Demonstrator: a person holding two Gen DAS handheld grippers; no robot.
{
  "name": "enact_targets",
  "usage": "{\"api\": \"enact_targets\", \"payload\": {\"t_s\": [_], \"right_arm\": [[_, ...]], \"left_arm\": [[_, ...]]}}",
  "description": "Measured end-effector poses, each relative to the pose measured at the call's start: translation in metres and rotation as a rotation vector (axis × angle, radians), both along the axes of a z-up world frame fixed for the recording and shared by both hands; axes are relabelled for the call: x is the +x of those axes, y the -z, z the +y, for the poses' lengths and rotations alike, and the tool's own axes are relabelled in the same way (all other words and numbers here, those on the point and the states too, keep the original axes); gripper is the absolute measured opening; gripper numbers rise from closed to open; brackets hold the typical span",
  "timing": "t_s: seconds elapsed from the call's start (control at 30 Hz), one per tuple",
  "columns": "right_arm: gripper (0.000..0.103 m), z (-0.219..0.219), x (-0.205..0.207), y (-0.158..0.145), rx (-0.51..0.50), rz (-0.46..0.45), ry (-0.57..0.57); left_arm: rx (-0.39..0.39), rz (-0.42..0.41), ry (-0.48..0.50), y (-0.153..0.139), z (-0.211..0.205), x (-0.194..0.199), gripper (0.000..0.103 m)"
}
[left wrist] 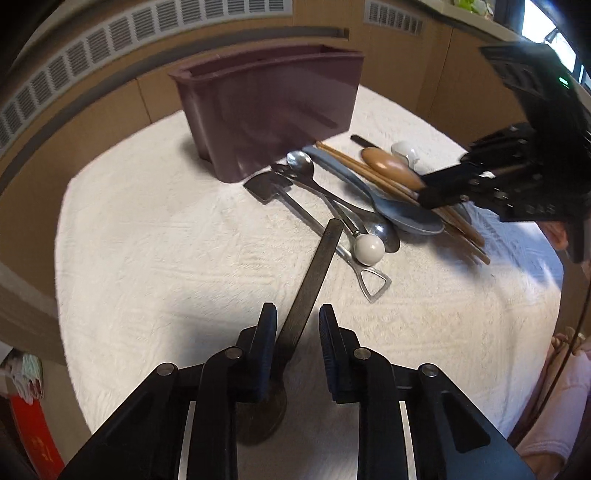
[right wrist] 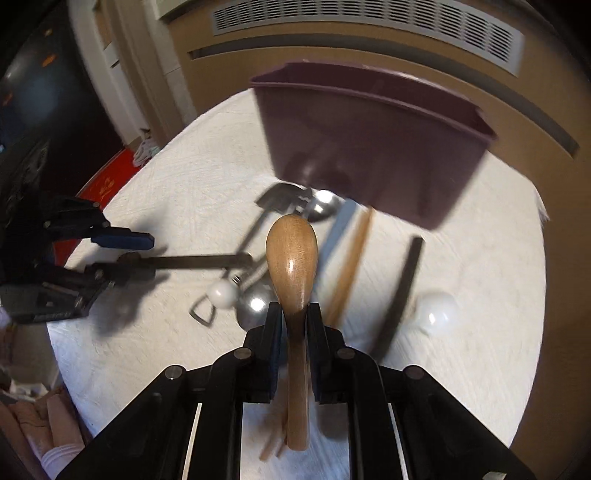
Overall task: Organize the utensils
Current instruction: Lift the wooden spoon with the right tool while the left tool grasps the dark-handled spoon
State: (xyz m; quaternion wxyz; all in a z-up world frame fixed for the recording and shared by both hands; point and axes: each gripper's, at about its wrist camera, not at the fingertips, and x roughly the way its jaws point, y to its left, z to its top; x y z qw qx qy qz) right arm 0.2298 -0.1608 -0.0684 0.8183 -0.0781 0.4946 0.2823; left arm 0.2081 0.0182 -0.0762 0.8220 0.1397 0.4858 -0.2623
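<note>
Your right claw (right wrist: 294, 317), angled steeply down, grips the wooden spoon (right wrist: 292, 254) by its neck before the purple holder (right wrist: 373, 147). Your left claw (left wrist: 297, 321), also tilted down, stands narrowly parted around a dark flat utensil (left wrist: 314, 280) on the tabletop (left wrist: 155, 258).

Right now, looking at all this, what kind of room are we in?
Probably a home, perhaps a dining or living area. A table under a fluffy white cloth holds a purple utensil holder and mixed spoons and chopsticks, and wooden wall panelling with a vent grille runs behind.
</note>
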Motion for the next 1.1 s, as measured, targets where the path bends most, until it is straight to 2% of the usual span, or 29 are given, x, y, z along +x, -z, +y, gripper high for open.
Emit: {"api": "enact_targets", "payload": {"t_s": [0.17,0.2,0.27,0.33,0.4,0.47,0.57,0.63,0.7,0.77,0.87,1.0,1.1], "right_arm": [[0.012,-0.005,-0.006,0.016,0.028,0.009,0.008],[0.012,-0.020,-0.012,0.013,0.027,0.000,0.001],[0.014,-0.018,-0.013,0.009,0.021,-0.028,-0.013],[0.016,-0.014,-0.014,0.006,0.016,-0.057,-0.023],[0.026,-0.007,-0.009,0.006,0.007,-0.087,-0.026],[0.041,-0.002,-0.002,0.007,-0.010,-0.104,-0.016],[0.052,0.002,0.012,0.012,-0.026,-0.093,0.011],[0.052,0.002,0.022,0.018,-0.023,-0.064,0.036],[0.051,0.001,0.031,0.024,0.008,-0.013,0.054],[0.028,0.001,0.031,0.027,0.015,0.015,0.045],[0.027,0.000,0.018,0.018,0.018,-0.041,0.050],[0.027,-0.014,-0.003,-0.009,0.052,-0.136,0.080],[0.027,-0.029,-0.016,-0.038,0.117,-0.213,0.112]], "left_arm": [[0.072,0.042,0.009,0.006,-0.020,0.015,0.023],[0.072,0.048,-0.007,0.006,-0.022,0.018,0.021],[0.058,0.060,-0.050,0.007,-0.022,0.024,0.018],[0.045,0.018,-0.118,0.004,-0.018,0.025,0.012],[0.016,-0.041,-0.204,-0.001,-0.011,0.021,0.012],[-0.059,-0.057,-0.258,-0.005,-0.005,0.016,0.012],[-0.164,-0.085,-0.328,-0.010,0.004,0.005,0.012],[-0.229,-0.109,-0.366,-0.015,0.012,-0.005,0.012],[-0.259,-0.150,-0.398,-0.023,0.014,-0.011,0.012],[-0.280,-0.200,-0.424,-0.033,0.016,-0.020,0.012],[-0.322,-0.248,-0.434,-0.051,0.017,-0.034,0.012],[-0.360,-0.289,-0.425,-0.066,0.010,-0.041,0.012],[-0.411,-0.365,-0.415,-0.096,0.001,-0.040,0.013]]}}
